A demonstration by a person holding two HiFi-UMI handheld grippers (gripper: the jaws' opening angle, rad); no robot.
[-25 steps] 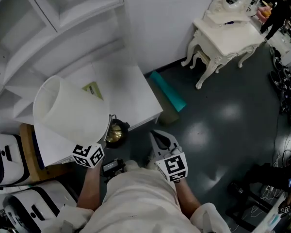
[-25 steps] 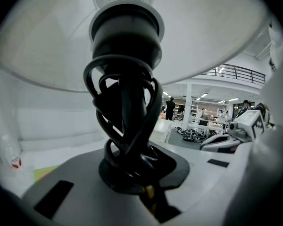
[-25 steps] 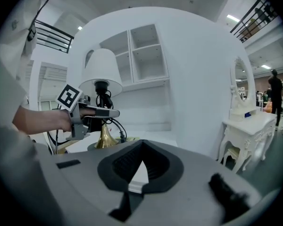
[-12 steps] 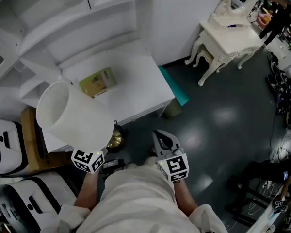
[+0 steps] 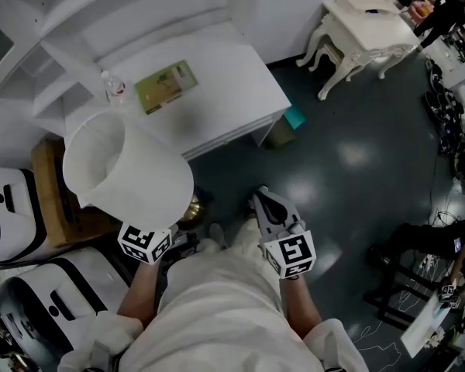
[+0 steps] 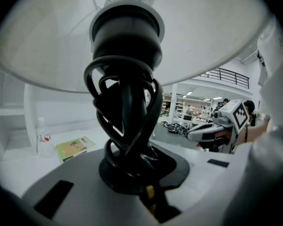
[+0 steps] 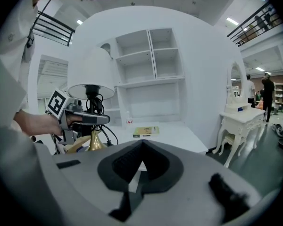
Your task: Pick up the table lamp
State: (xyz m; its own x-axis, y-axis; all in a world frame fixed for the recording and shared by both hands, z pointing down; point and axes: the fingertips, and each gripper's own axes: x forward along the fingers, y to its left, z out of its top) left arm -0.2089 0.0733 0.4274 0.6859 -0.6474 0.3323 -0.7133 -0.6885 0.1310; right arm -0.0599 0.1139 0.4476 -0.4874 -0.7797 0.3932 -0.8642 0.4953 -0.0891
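The table lamp has a white shade (image 5: 128,169) and a brass base (image 5: 191,210), and it hangs in the air near the white table's front edge. My left gripper (image 5: 164,237) is shut on the lamp's stem (image 6: 127,126), which is wrapped in coils of black cord, just under the shade (image 6: 132,27). In the right gripper view the lamp (image 7: 90,74) stands upright in the left gripper (image 7: 87,119), with its brass base (image 7: 95,143) below. My right gripper (image 5: 262,198) is to the right of the lamp, shut and holding nothing (image 7: 140,161).
The white table (image 5: 232,91) bears a green book (image 5: 167,86) and a small bottle (image 5: 115,88), with white shelves behind. A white dressing table (image 5: 368,29) stands at the far right. White machines (image 5: 15,223) and a wooden board sit at the left. A person stands at the far right edge.
Both grippers and the held lamp have drawn back from the white table, which now lies farther up in the head view. The grip on the lamp is unchanged.
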